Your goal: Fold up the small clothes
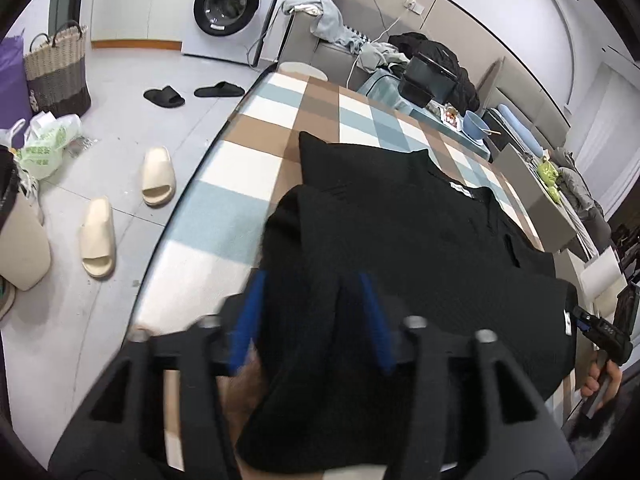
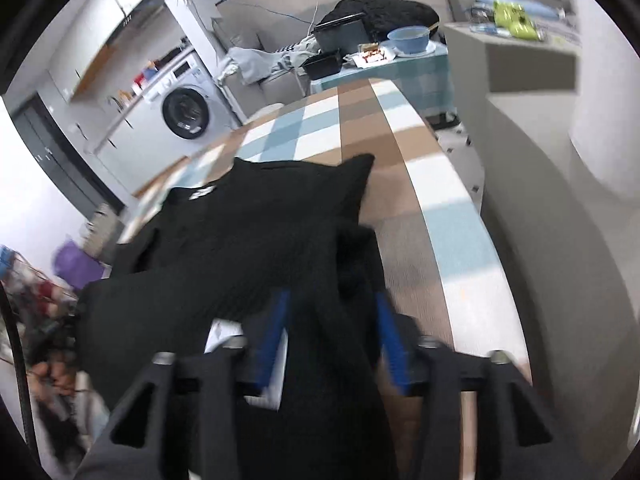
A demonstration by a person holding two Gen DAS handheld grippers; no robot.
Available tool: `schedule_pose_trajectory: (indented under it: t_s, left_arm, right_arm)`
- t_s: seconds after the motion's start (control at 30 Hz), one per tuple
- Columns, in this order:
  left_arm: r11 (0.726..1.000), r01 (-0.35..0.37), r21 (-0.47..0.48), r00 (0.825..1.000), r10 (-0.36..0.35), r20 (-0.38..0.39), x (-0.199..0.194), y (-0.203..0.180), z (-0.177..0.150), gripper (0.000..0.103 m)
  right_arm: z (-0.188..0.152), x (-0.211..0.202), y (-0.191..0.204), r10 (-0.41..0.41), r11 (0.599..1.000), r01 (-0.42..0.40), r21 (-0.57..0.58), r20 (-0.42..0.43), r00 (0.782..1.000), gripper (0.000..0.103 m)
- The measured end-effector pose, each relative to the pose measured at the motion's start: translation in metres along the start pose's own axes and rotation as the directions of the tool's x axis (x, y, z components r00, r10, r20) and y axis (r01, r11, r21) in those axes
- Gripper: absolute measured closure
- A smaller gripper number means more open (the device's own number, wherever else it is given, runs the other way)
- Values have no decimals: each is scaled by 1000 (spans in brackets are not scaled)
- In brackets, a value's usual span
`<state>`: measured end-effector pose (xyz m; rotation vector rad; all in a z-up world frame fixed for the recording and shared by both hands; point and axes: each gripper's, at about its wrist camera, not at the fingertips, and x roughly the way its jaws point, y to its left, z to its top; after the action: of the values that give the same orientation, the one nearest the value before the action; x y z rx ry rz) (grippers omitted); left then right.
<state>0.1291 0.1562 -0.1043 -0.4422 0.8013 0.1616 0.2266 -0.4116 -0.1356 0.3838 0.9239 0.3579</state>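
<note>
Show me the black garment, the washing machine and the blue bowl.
black garment (image 1: 420, 216), left wrist view, chest.
washing machine (image 1: 226, 6), left wrist view, door.
blue bowl (image 2: 408, 40), right wrist view, outer wall.

Matt black ribbed knit garment (image 1: 420, 240) on woven checked tablecloth (image 1: 256, 120)

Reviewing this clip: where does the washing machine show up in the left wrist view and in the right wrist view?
Left wrist view: the washing machine stands at the top, left of centre, on the floor beyond the checked table's far end.
Right wrist view: it sits left of centre in the upper half, tilted, under a counter.
Shared landmark: the black garment spread on the checked tablecloth.
</note>
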Motion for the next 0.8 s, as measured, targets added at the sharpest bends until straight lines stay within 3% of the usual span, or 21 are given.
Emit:
schedule_pose_trajectory:
  t_s: [0.23, 0.53, 0.67, 0.8]
  left_arm:
    - [998, -20, 54, 1000, 19, 18, -37, 1, -25, 36]
    - [994, -40, 102, 999, 39, 6, -44, -6, -45, 36]
    - [995, -49, 87, 999, 48, 16, -44, 0, -45, 36]
    - [997, -37, 69, 999, 37, 5, -37, 2, -41, 36]
  right_arm:
    - [-44, -24, -14, 77, 997, -77, 16, -31, 997, 49]
    - [-40, -6, -20, 109, 993, -108, 42, -41, 993, 49]
    - [-49, -12, -19, 241, 970, -237, 62, -72, 968, 49]
    - [-59, -32, -16, 370, 927, -370, 59, -2, 929, 49]
